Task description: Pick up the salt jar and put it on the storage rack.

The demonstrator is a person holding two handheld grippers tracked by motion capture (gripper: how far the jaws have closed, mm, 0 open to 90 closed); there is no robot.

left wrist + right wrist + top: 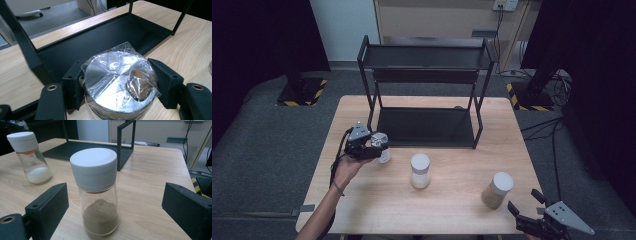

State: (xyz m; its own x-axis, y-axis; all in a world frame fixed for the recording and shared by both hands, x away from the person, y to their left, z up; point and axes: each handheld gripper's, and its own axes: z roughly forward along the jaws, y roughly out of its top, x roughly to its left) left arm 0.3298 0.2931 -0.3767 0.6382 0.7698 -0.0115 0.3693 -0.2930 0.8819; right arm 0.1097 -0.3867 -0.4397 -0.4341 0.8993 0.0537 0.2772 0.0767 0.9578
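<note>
My left gripper point(373, 146) is clamped on the foil-capped jar point(119, 80) just in front of the black rack point(427, 90), near its left leg, forearm angled in from below. My right gripper point(532, 210) sits with jaws wide apart, well right of the rack. I count three jars: this one, a white-powder jar point(420, 170), a brown-powder jar point(98, 192).
</note>
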